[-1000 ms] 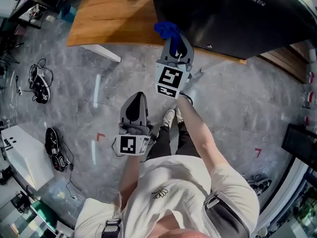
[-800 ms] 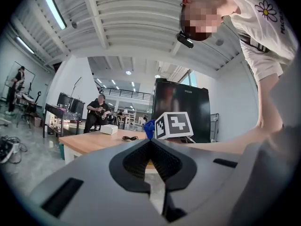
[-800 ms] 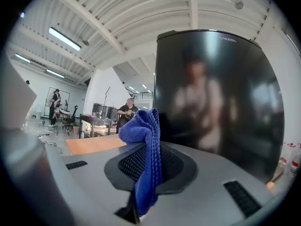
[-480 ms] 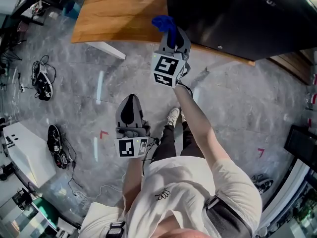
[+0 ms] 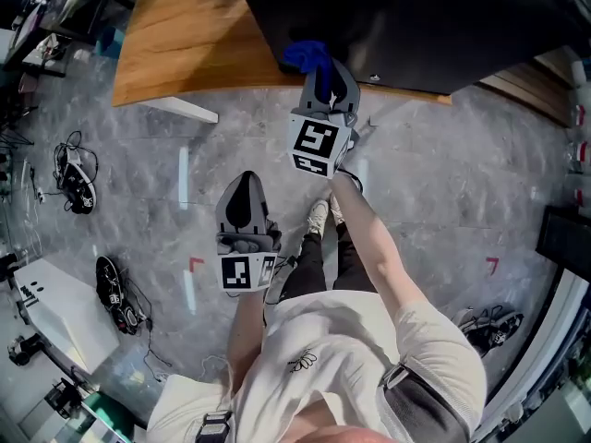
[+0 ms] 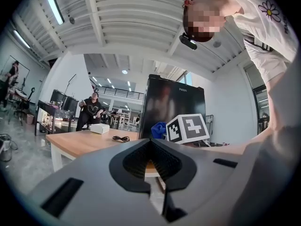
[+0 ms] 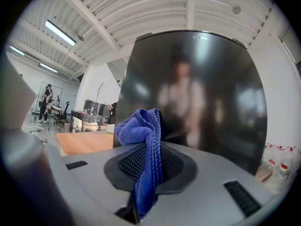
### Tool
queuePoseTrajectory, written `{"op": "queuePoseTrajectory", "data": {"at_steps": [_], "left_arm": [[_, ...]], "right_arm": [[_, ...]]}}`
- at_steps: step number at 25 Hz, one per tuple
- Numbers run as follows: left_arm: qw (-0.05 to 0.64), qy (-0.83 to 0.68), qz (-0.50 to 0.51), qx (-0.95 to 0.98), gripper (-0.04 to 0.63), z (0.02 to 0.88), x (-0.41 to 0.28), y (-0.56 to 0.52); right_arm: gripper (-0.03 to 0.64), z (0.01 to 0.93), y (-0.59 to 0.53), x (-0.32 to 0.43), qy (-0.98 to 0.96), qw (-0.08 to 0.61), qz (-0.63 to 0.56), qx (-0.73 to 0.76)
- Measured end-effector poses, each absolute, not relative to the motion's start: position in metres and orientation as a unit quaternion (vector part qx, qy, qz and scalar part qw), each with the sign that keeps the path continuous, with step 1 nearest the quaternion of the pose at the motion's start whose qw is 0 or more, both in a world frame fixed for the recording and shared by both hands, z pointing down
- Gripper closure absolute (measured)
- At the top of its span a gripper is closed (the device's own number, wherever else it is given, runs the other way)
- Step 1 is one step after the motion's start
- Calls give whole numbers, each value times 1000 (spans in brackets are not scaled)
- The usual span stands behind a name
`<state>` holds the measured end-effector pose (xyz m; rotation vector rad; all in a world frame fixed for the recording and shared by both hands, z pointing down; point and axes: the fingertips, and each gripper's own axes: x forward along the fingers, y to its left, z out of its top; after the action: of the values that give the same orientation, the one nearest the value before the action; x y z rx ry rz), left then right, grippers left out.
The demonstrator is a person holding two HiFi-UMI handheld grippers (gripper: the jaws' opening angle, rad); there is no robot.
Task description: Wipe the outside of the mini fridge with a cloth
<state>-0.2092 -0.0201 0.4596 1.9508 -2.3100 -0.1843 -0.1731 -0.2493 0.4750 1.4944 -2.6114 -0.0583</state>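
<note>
the right hand-held gripper (image 5: 322,74) is raised toward the mini fridge (image 5: 416,21), its 2 jaws clamped together on a blue cloth (image 7: 146,145). the cloth is pinched in the seam between the jaws; one end hangs down the gap and the other bunches into a loose wad above the tips. in the head view that wad sits just at the lower left corner of the fridge's dark, glossy front, but whether it touches the surface cannot be told. in the right gripper view the black door fills most of the background, with a blurred reflection across it.

the fridge stands on a wooden tabletop (image 5: 189,35), close to its near edge. further along the tabletop, the left gripper view shows a small white box (image 6: 99,128) and a coiled black cable (image 6: 121,138).

the left hand-held gripper (image 5: 245,190) is held lower and closer to the person's body, well apart from the fridge, over the grey marbled floor (image 5: 434,183). its jaws are closed together with nothing between them.
</note>
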Motion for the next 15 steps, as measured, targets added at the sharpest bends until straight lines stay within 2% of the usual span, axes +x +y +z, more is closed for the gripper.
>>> {"op": "queuePoseTrajectory", "data": {"at_steps": [15], "left_arm": [[73,-688,-39,721,591,476,-115,-88]], "right_arm": [[555,480,-296,-9,-813,87,-43,575]]}}
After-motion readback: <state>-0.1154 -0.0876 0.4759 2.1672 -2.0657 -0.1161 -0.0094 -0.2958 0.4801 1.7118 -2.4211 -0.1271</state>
